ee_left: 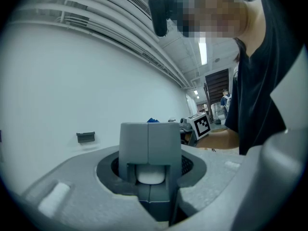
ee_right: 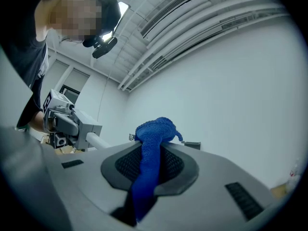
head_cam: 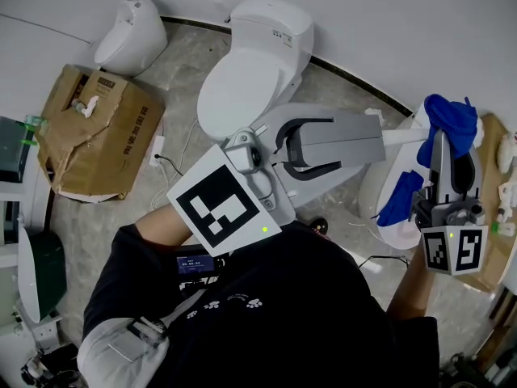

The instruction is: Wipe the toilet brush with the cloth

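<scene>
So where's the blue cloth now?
The blue cloth is at the head view's right, clamped in the right gripper and bunched at its tips, beside the toilet brush handle held by the left gripper.

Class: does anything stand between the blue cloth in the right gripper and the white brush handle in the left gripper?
Nothing visible does. The toilet brush handle, clamped in the left gripper, runs straight to the cloth pinched in the right gripper.

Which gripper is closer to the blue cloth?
Right. The right gripper clamps the blue cloth; the left gripper, holding the toilet brush handle, sits apart to its left.
</scene>
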### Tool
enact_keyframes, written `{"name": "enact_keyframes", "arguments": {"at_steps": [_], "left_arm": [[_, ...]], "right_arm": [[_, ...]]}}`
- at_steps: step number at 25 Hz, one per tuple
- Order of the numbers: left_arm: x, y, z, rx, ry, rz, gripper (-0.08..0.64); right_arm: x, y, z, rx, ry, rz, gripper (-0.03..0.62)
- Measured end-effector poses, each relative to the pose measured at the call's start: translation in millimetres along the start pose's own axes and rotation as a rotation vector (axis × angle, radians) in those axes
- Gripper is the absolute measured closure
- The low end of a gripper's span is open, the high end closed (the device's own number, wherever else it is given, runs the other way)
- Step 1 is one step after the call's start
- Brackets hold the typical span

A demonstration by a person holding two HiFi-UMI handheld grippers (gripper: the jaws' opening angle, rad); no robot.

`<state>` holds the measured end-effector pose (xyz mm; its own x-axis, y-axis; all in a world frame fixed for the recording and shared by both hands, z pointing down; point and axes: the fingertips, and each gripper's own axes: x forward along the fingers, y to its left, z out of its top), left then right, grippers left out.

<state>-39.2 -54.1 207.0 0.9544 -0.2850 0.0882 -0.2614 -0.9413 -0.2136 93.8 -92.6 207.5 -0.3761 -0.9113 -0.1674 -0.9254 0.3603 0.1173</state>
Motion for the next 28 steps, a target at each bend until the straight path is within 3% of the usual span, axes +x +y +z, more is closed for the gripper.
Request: {"name": "enact_keyframes", "arguments": {"at_steps": [28], "left_arm": [[6,-23,-5,-0.008,0.020,-0.019,0.402]], "right_arm": [[-32,-42,-20,-0.018,0.054,-0.110,0.520]]}}
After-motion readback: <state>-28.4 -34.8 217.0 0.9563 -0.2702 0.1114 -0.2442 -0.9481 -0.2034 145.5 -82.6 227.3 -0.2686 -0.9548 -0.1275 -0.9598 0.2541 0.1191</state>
